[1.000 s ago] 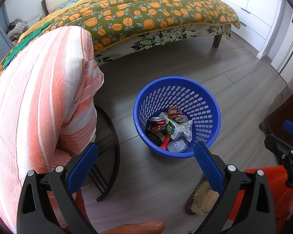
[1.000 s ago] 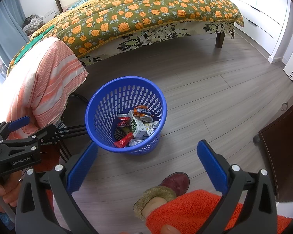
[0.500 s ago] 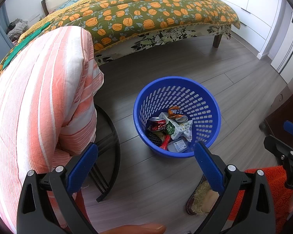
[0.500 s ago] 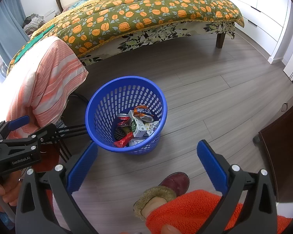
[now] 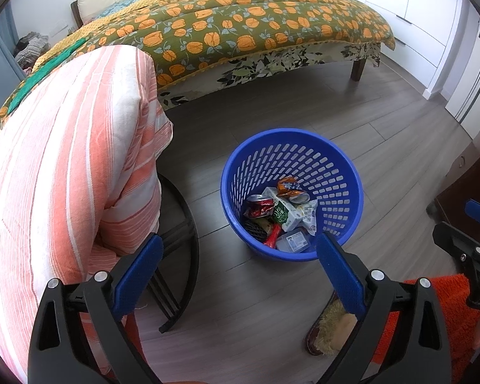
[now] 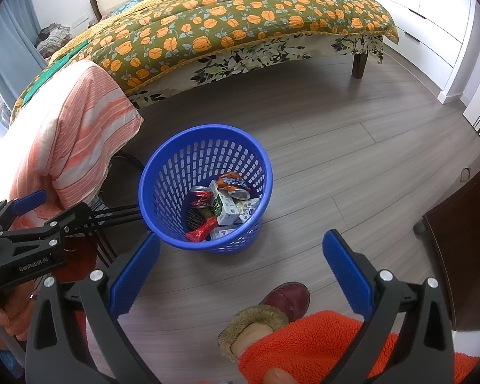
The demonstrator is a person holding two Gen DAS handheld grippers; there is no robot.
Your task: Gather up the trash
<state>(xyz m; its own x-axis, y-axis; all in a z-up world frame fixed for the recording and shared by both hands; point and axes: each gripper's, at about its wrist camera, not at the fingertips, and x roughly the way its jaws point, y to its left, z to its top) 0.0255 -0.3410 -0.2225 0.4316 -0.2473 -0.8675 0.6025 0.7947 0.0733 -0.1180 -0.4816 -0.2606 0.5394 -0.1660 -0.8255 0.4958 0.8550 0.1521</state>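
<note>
A blue perforated basket [image 5: 332, 156] stands on the grey wood floor; it also shows in the right wrist view [image 6: 179, 166]. Inside lies trash [image 5: 280, 211]: a crushed red can, a green and white carton, an orange wrapper, a red wrapper and a clear packet, also seen in the right wrist view [image 6: 222, 206]. My left gripper [image 5: 238, 257] is open and empty, held above the floor just in front of the basket. My right gripper [image 6: 240, 257] is open and empty, also in front of the basket.
A chair draped with an orange striped cloth [image 5: 67, 166] stands left of the basket. A bed with an orange flowered quilt [image 5: 256, 28] lies behind. The person's slipper [image 6: 286, 299] and orange fleece leg [image 6: 307, 345] are below. A dark cabinet [image 6: 464, 240] stands at right.
</note>
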